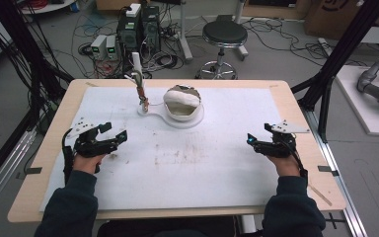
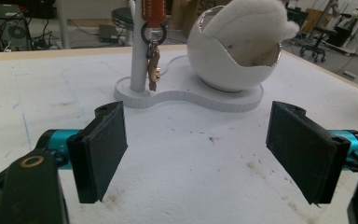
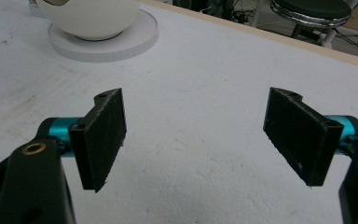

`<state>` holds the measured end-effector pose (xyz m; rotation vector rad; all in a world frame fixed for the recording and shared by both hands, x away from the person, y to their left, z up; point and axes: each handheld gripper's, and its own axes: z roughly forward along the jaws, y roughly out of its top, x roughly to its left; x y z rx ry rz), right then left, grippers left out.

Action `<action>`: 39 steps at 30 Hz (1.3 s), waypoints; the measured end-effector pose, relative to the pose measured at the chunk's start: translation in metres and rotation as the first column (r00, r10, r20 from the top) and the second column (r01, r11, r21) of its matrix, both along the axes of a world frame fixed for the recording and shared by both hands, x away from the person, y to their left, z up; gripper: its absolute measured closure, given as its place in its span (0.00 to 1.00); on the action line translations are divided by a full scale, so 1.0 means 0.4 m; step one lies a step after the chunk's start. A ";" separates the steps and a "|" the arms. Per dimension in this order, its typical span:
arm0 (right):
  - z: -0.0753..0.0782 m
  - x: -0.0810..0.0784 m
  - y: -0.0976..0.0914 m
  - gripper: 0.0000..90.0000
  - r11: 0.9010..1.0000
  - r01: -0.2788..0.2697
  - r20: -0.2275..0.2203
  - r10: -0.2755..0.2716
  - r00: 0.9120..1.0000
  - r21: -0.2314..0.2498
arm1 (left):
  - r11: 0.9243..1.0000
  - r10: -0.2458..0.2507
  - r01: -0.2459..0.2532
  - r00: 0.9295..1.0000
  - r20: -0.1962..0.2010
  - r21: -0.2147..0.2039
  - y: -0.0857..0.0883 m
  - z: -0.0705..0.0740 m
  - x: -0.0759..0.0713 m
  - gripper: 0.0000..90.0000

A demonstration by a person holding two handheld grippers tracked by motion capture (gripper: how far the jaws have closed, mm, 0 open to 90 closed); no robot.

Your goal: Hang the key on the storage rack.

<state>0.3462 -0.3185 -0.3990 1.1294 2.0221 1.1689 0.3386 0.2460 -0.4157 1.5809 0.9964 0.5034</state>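
A: Where do we stand with the left hand-held gripper (image 1: pixel 112 131)?

B: We see it low over the left part of the white-covered surface (image 1: pixel 202 168), jaws spread wide with nothing between them. In the left gripper view the same left hand-held gripper (image 2: pixel 196 149) looks straight at the white stand (image 2: pixel 186 95).

A: And the right hand-held gripper (image 1: pixel 257 138)?

B: Over the right part of the surface, well apart from the left one. Its jaws gape too, holding nothing; in the right gripper view only bare, stained cover lies between them.

A: What do we make of the stand?

B: It sits at the far middle of the surface, well ahead of both grippers. On its flat base stands a thin white post (image 2: pixel 138 56), and a keyring with an orange tag (image 2: pixel 153 28) hangs from it, dangling just beside the post. Next to the post, on the round end of the base, rests a white egg-shaped bowl (image 2: pixel 223 60) with a silvery cut rim, and a fluffy white thing (image 2: pixel 251 21) pokes out of its opening.

A: Is anything touching the keyring?

B: No; both grippers are well short of it.
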 end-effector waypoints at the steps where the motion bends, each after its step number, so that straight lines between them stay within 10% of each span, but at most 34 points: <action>1: 0.001 -0.001 0.000 0.24 1.000 0.001 0.005 -0.001 1.000 -0.002 | 1.000 -0.001 0.001 1.000 0.002 0.001 -0.001 0.001 -0.002 0.22; 39: 0.002 -0.004 0.010 0.24 1.000 0.005 0.017 -0.005 1.000 0.003 | 1.000 -0.023 0.023 1.000 0.005 0.002 -0.007 0.002 -0.002 0.22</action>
